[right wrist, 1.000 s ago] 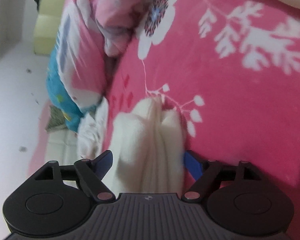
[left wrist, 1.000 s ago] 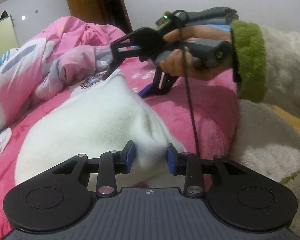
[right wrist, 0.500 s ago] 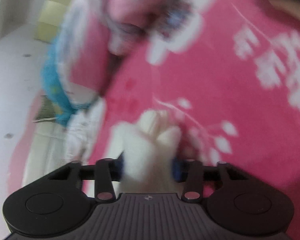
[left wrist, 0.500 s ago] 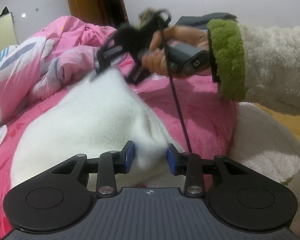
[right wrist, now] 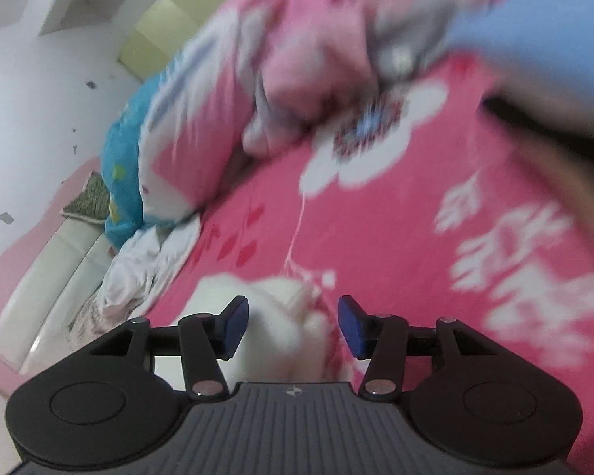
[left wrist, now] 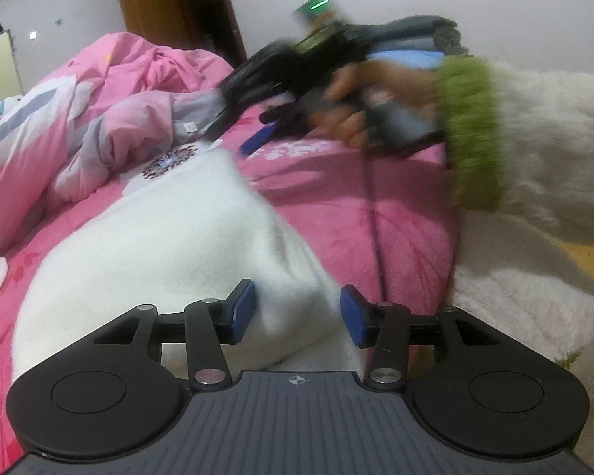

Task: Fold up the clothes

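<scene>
Nearest the left wrist camera: left tongs (left wrist: pixel 297 312), blue pads apart, a corner fold of the white fleece garment (left wrist: pixel 170 237) lying between them without being pinched.

Beyond, same view: the garment spreads across the pink bed blanket (left wrist: pixel 376 213), its far end reaching toward a flower print on the blanket.

Above that far end: right tongs (left wrist: pixel 237 134), blurred, gripped by a hand (left wrist: pixel 360 114) in a white fleece sleeve (left wrist: pixel 554 150) with a green cuff (left wrist: pixel 471 134); a dark cable (left wrist: pixel 374 221) hangs from the tool. One blue pad shows clear of the cloth.

Far left: crumpled pink duvet (left wrist: pixel 99 118). Behind it, a wooden door frame (left wrist: pixel 178 4) and a pale wall.

Nearest the right wrist camera: right tongs (right wrist: pixel 293 326), blue pads apart, the bunched end of the white garment (right wrist: pixel 273 324) between them; whether either pad touches the cloth cannot be told because of blur.

Beyond, same view: pink bed blanket (right wrist: pixel 396 237) with white flower and leaf prints, then the pink duvet (right wrist: pixel 297 79), a blue patterned cloth (right wrist: pixel 122 158) beside it, and a white crumpled cloth (right wrist: pixel 146 261) at the bed's edge.
</scene>
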Available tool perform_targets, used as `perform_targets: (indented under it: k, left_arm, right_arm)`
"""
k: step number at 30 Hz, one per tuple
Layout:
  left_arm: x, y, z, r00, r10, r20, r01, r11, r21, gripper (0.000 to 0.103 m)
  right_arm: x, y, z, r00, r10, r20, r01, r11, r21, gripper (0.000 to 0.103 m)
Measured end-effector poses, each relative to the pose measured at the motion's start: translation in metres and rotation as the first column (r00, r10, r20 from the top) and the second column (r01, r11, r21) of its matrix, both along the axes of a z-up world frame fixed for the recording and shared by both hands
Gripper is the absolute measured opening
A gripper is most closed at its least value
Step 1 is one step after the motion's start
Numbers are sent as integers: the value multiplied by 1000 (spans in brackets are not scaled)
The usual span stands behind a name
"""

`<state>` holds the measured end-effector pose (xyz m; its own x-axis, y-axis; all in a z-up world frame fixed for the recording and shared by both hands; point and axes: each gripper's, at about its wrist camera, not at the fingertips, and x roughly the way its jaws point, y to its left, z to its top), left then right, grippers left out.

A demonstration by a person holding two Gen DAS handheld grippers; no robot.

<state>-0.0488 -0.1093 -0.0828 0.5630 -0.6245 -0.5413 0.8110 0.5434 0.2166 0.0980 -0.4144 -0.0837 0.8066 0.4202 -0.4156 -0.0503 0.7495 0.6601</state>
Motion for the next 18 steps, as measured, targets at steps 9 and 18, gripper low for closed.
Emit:
perform_targets:
  k: [9, 18]
  left_arm:
    - [-13, 21, 16, 998, 36, -45, -40, 996, -83, 47]
    - [-14, 40, 16, 991, 125, -41, -127, 990, -64, 47]
  right_arm:
    - [-119, 38, 20, 987, 112, 118, -84, 971, -225, 28]
    - [-168, 114, -21, 939, 329, 95, -224, 799, -558, 25]
